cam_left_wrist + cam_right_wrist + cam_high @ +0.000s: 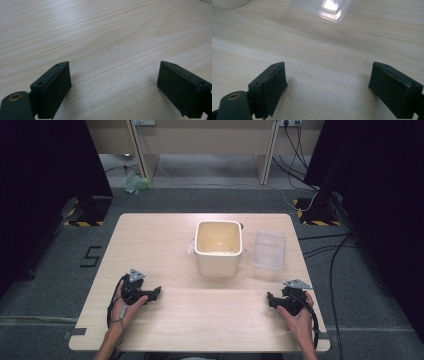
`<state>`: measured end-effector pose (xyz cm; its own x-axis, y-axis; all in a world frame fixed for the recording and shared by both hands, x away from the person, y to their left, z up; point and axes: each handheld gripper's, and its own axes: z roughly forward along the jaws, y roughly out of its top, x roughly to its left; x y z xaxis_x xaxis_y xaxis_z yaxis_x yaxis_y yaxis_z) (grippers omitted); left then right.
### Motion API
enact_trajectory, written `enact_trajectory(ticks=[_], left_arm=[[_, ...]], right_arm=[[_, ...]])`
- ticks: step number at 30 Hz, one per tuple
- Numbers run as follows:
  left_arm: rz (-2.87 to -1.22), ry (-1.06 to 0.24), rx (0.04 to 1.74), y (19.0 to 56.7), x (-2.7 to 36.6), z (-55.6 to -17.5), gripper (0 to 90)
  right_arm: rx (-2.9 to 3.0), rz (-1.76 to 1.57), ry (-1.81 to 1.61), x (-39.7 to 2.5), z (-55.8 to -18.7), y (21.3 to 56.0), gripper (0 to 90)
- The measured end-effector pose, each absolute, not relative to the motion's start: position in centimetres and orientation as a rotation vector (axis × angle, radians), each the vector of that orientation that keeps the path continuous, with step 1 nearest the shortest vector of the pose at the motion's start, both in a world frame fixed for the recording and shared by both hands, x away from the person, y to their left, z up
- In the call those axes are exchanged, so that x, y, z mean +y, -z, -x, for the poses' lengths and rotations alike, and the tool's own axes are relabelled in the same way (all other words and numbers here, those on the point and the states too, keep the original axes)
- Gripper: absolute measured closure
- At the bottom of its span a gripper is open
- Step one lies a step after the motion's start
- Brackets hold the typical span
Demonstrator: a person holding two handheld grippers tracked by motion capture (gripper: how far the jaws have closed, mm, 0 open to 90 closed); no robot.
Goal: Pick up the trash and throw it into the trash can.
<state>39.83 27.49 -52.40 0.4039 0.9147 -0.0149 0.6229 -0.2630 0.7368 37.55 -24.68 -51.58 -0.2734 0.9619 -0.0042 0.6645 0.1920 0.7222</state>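
Both jaws of the left hand-held gripper and right hand-held gripper are spread wide, nothing held, resting on the table. The cream container and clear plastic box, possibly empty, are seen farther off, centre-right.

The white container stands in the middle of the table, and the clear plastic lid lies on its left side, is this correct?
Not quite: the clear plastic lid lies to the right of the white container, as the high view shows. The container does stand mid-table.
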Motion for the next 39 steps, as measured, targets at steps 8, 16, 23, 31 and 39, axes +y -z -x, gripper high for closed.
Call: enact_trajectory(ticks=[8,16,23,31,39], left_arm=[[-1.989,-0.556,1.308,52.4,27.5,-39.9,10.7],[-1.989,-0.556,1.308,52.4,27.5,-39.9,10.6],[-1.989,-0.556,1.308,52.4,27.5,-39.9,10.5],[-1.992,-0.556,1.308,52.4,27.4,-39.9,10.1],[-1.991,-0.556,1.308,52.4,27.4,-39.9,10.0]], right_arm=[[1.976,-1.541,-0.915,-25.5,-37.7,51.0,20.9],[1.880,-1.526,-1.015,-26.4,-39.3,47.3,21.6],[1.849,-1.539,-1.032,-26.3,-42.0,45.8,23.6],[1.843,-1.535,-0.964,-25.9,-44.6,45.4,26.7],[1.844,-1.558,-0.932,-26.3,-45.2,46.1,27.4]])
